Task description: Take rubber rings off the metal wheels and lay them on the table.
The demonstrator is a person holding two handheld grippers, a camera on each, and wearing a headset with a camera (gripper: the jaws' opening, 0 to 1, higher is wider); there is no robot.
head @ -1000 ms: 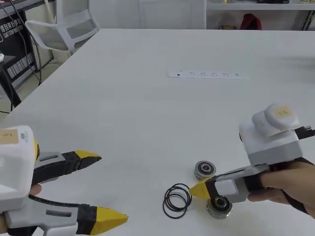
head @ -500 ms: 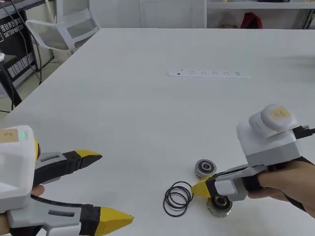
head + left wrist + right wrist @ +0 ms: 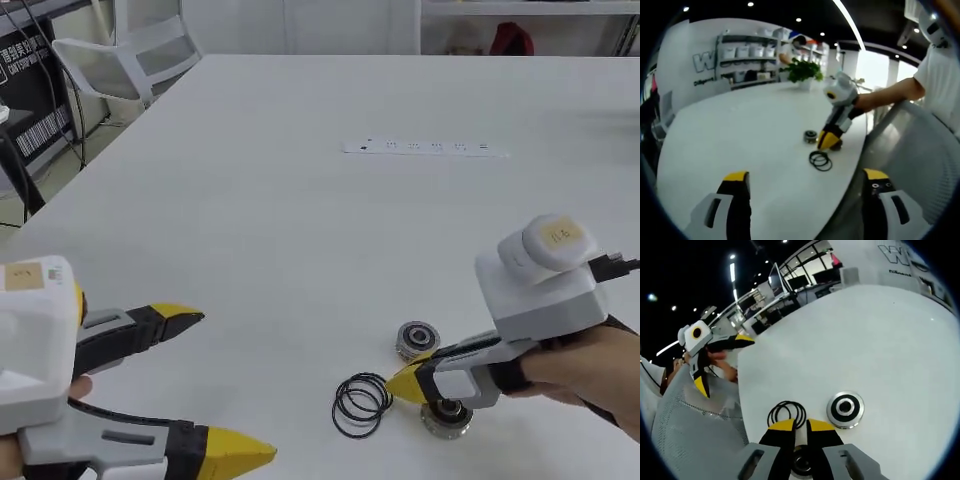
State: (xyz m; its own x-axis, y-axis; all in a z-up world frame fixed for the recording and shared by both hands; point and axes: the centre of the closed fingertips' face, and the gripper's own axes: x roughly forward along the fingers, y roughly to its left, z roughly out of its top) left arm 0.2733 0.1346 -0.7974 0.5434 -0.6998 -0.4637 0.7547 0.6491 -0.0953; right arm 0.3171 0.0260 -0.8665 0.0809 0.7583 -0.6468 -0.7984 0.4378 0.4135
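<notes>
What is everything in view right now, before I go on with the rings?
Rubber rings: several overlapping, count unclear, black, loose on table beside near wheel.
Metal wheels: two, silver, dark hubs; one free, one partly covered nearer the person.
Power strip: one, white, far across table.
Table: one, white.
Chair: one, white, far left corner.
Left hand-held gripper: one, grey, yellow tips, near left, jaws wide open, empty.
Right hand-held gripper: one, same colours, over near wheel, jaws together.

We see the rubber rings (image 3: 360,403) piled on the table (image 3: 300,230), just L of the near wheel (image 3: 447,420); the 2nd wheel (image 3: 416,340) sits just behind it. R gripper (image 3: 398,383) tips sit betw. rings & wheels, L gripper (image 3: 225,387) well apart to the L, power strip (image 3: 425,149) far behind.
</notes>
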